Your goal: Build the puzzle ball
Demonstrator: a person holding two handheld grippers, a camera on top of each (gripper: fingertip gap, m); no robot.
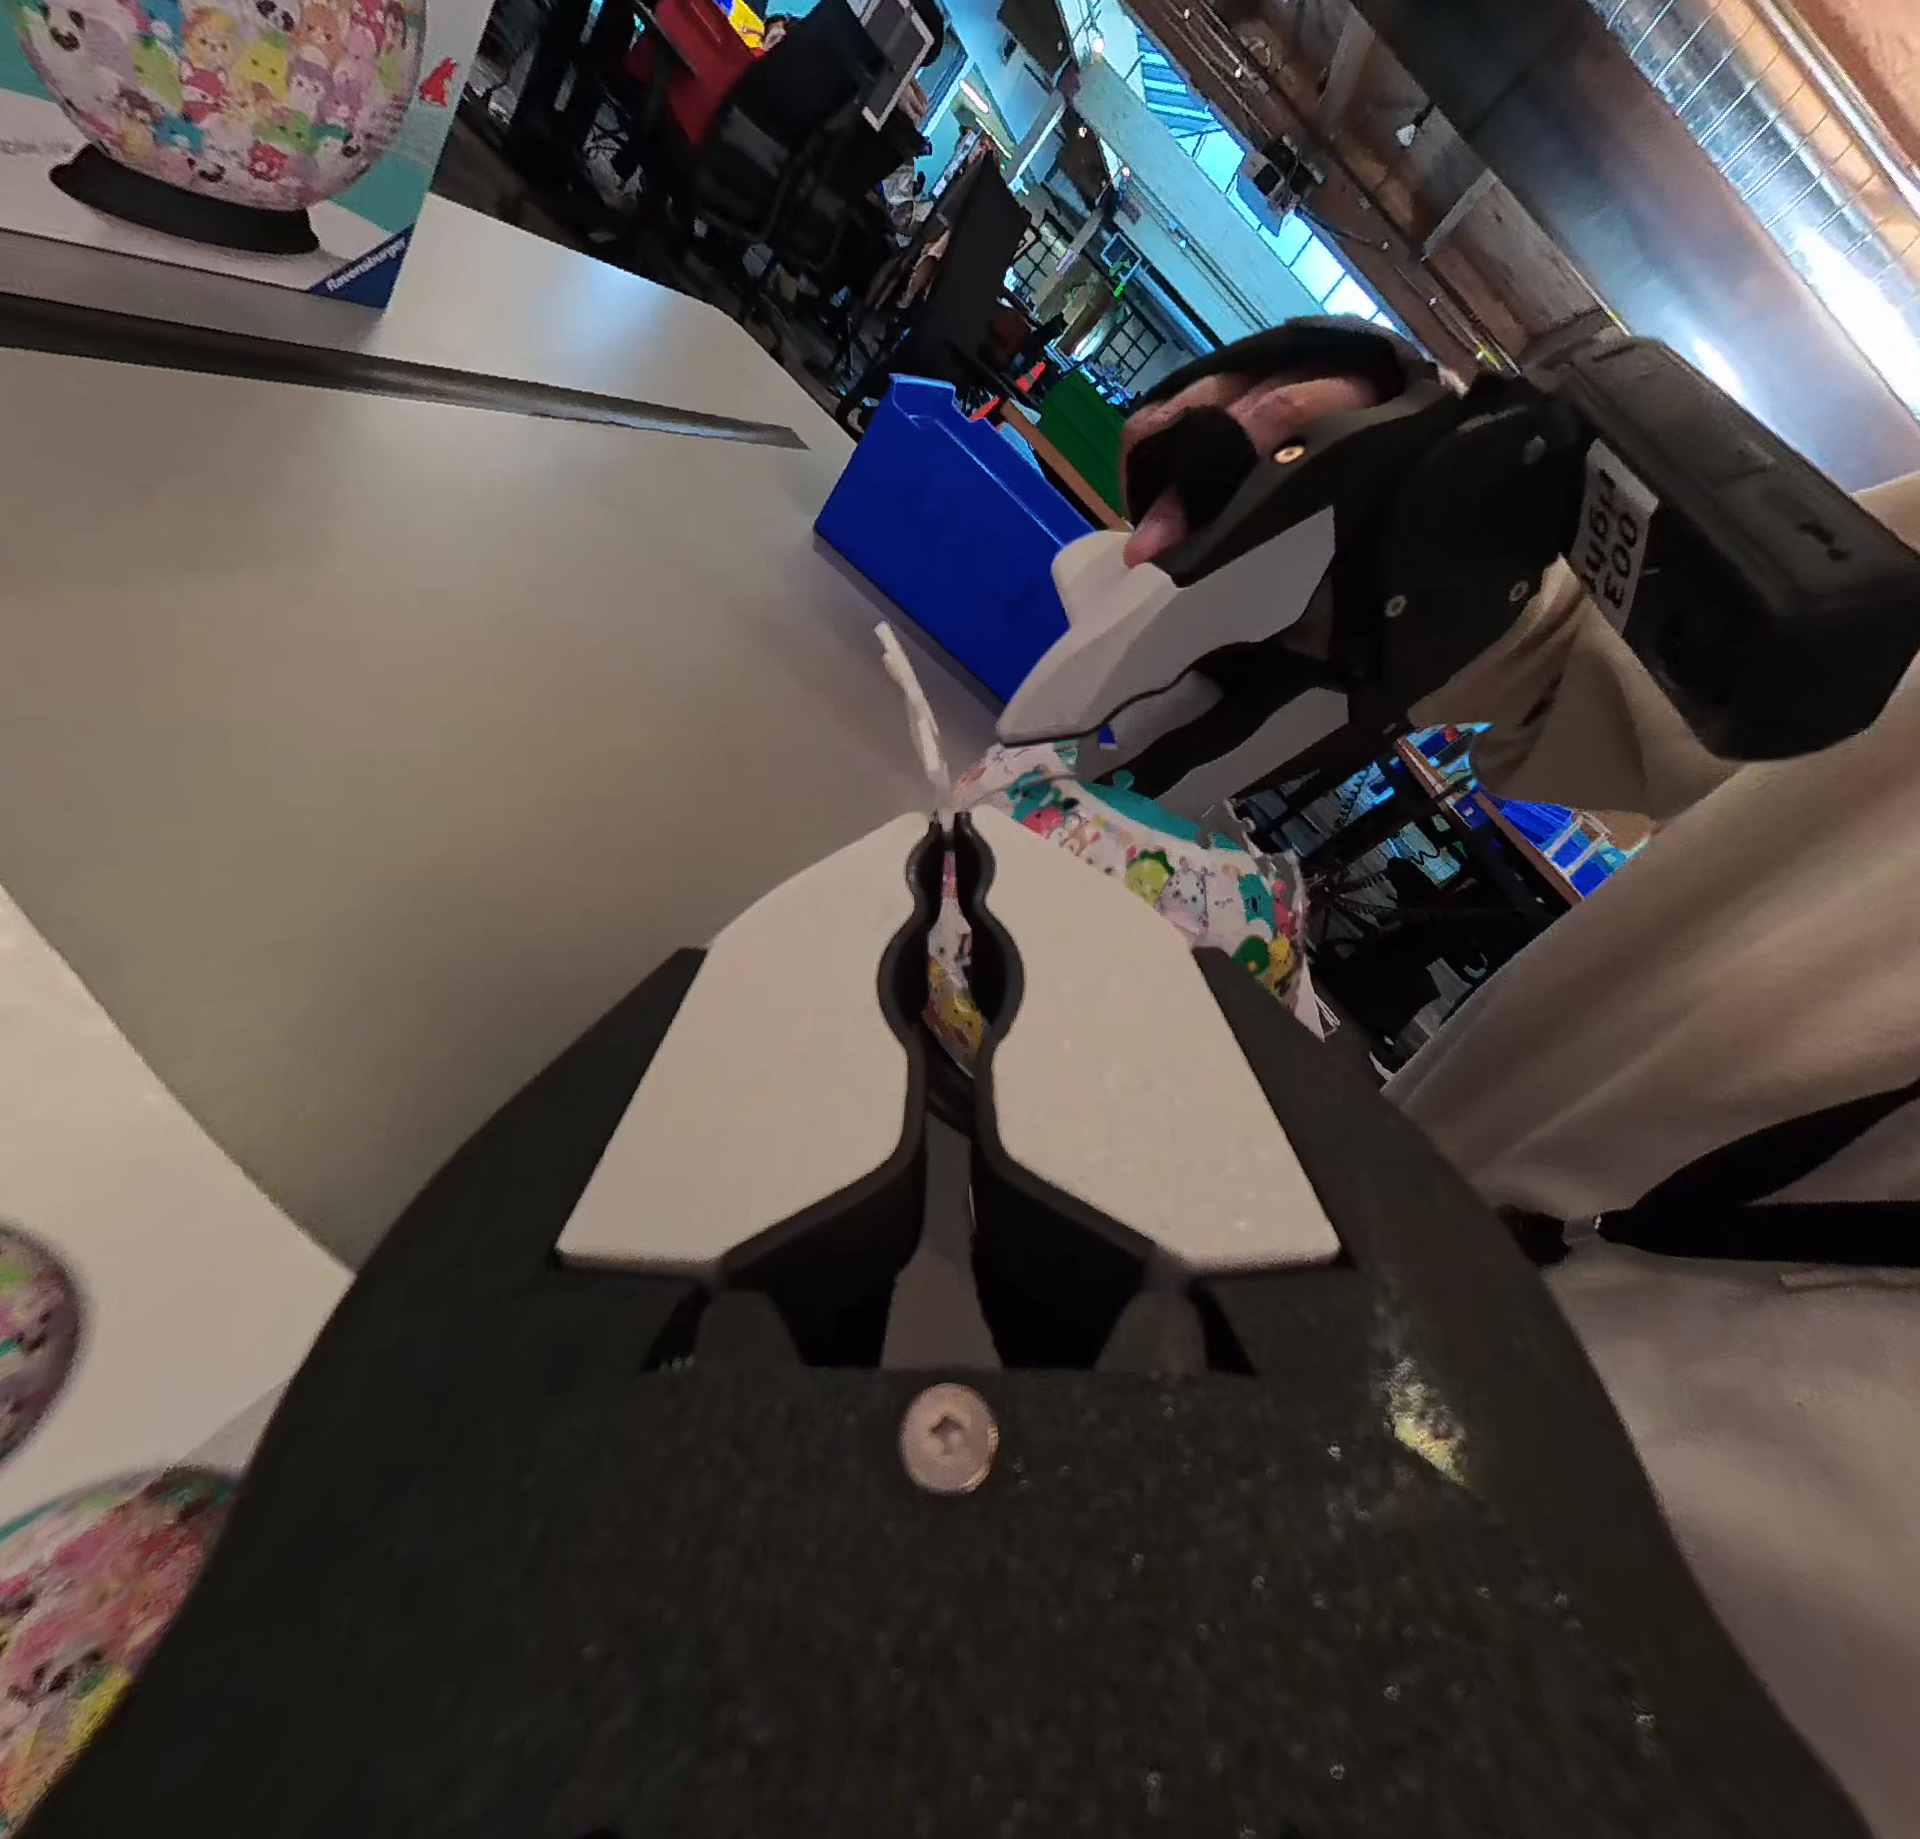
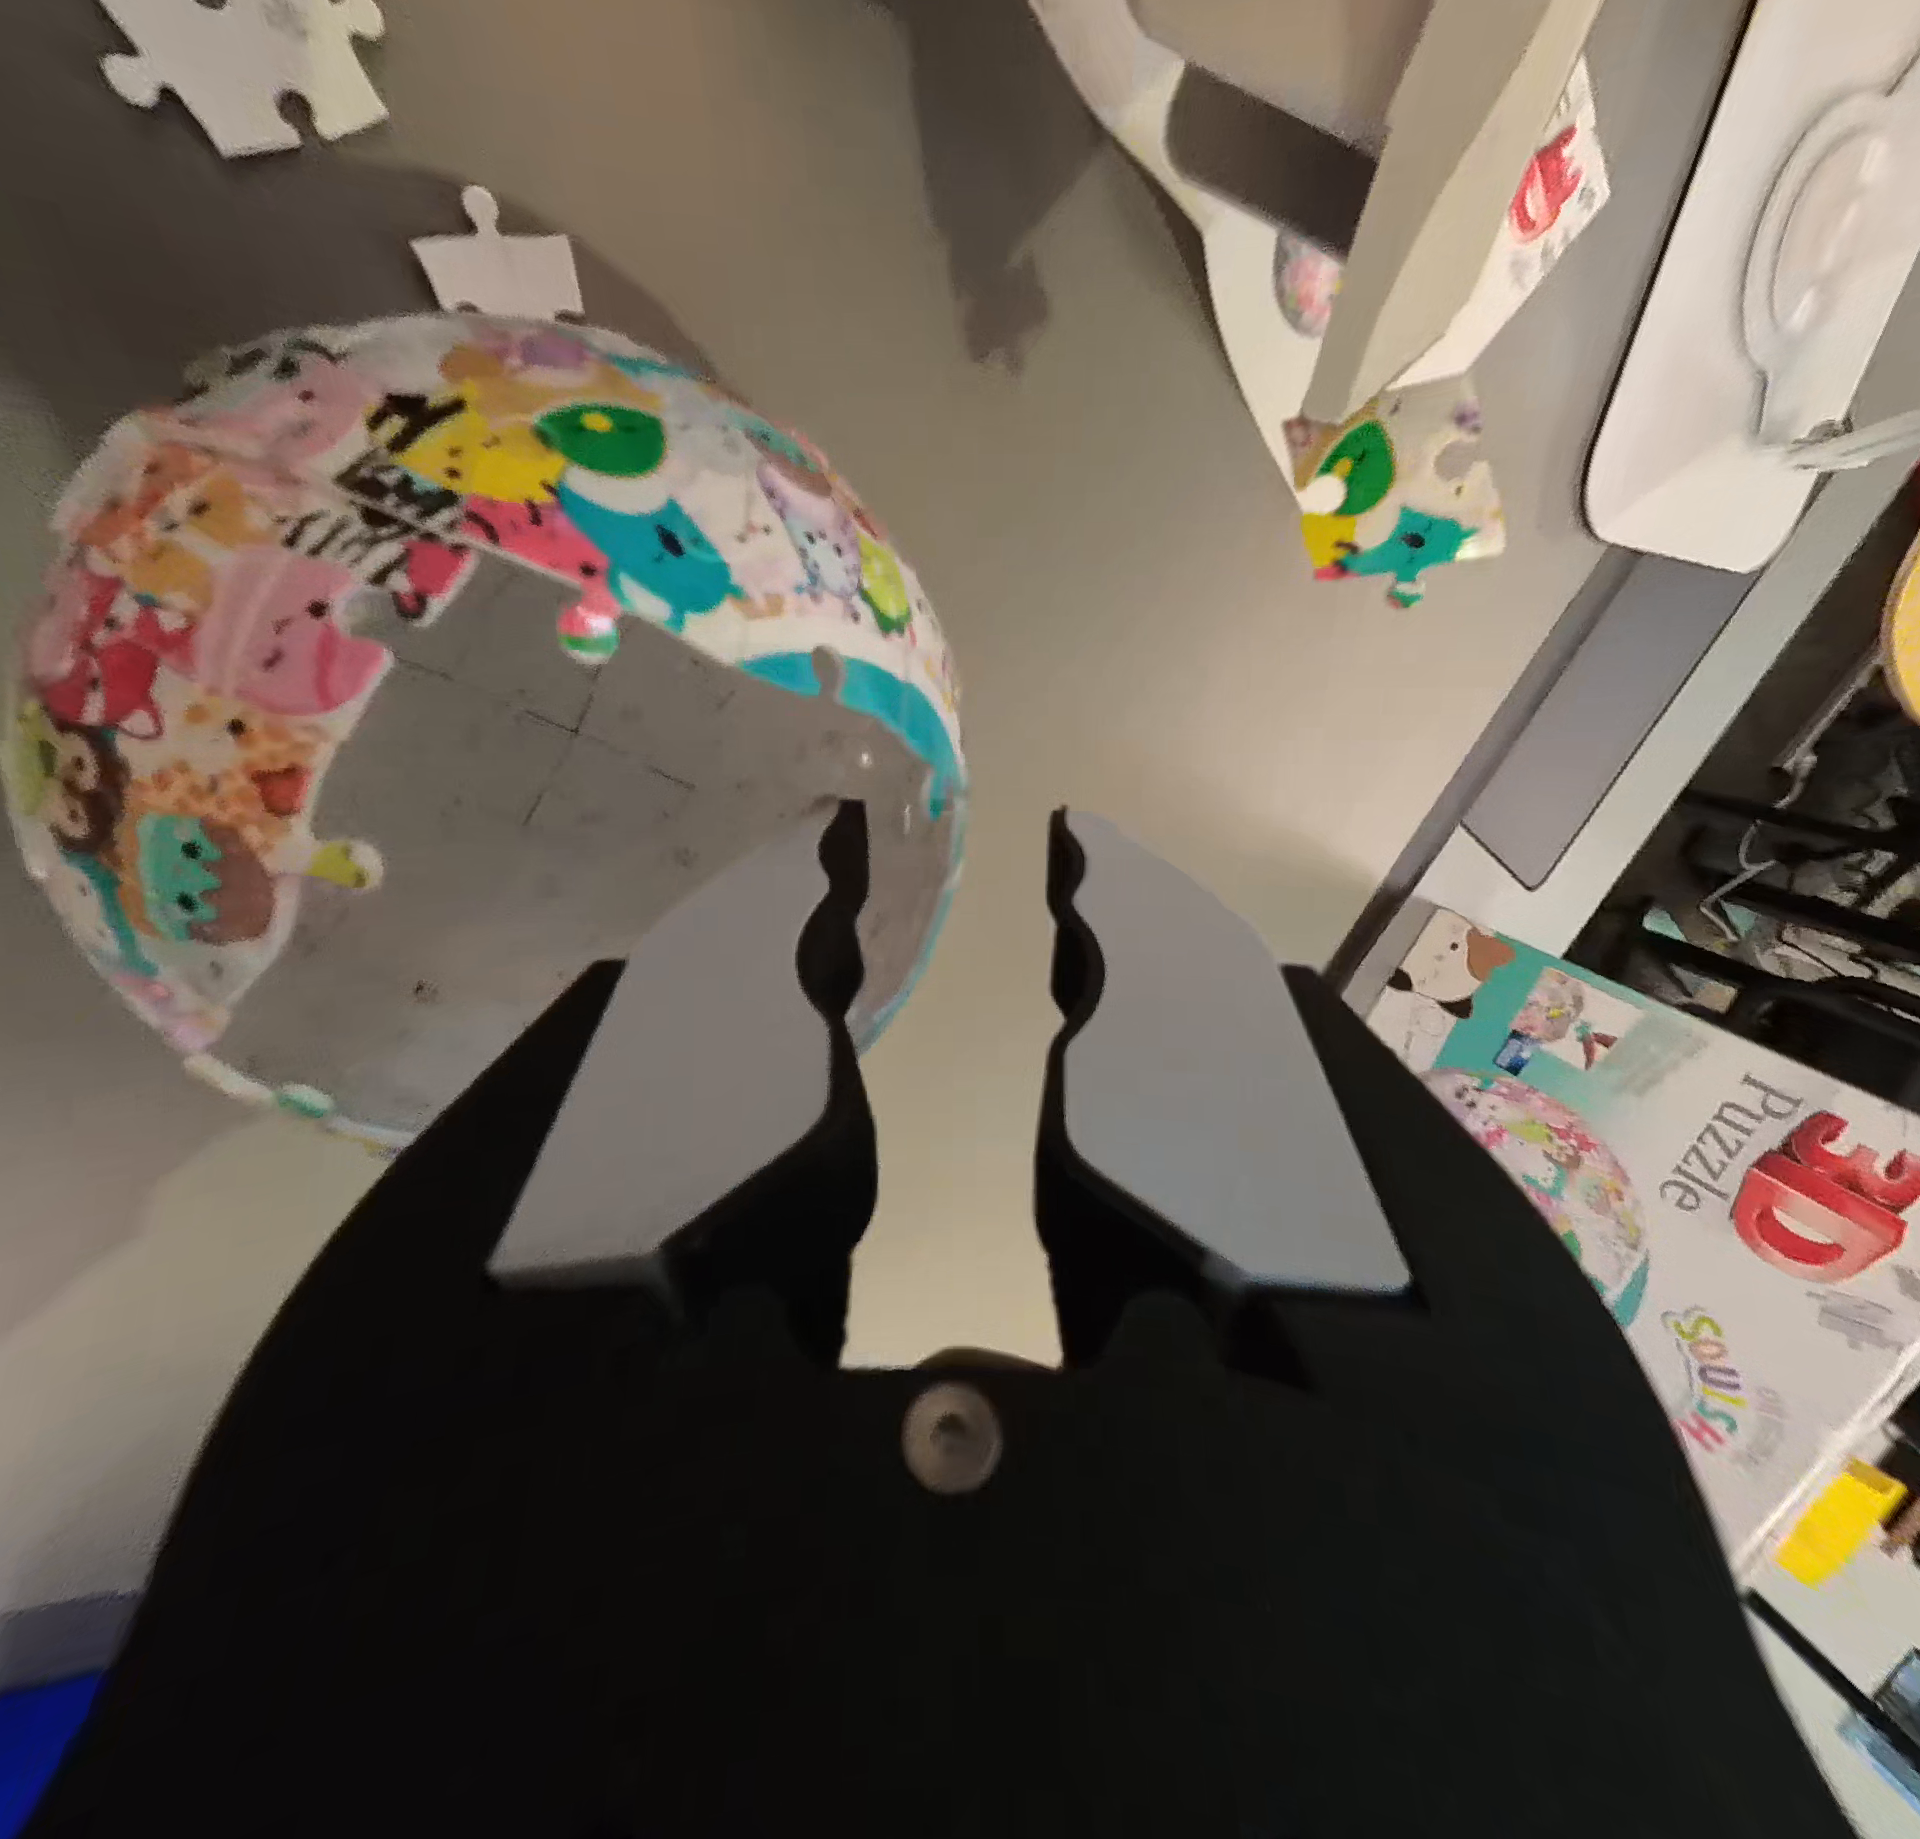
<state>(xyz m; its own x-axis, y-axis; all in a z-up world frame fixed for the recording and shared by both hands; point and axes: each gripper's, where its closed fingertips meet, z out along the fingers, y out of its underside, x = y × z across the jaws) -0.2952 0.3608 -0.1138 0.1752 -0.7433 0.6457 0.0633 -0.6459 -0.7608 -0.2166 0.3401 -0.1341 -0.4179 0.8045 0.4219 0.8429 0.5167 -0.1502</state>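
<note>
Grey tabletop (image 2: 1091,563) carries the half-built puzzle ball (image 2: 312,584) at nine o'clock in the right wrist view, its bare inner shell showing through a gap. Two white loose pieces (image 2: 234,33) lie at eleven o'clock, blurred. Left tongs (image 1: 951,828) are pinched shut on a colourful puzzle piece (image 1: 951,968), mostly hidden between them. Right tongs (image 2: 951,833) stand narrowly parted, holding nothing, above the ball's rim.

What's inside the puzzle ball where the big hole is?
Through the hole in the puzzle ball only the plain grey backs of its joined pieces show. Nothing lies in the part on view. The right gripper hides the lowest bit.
</note>
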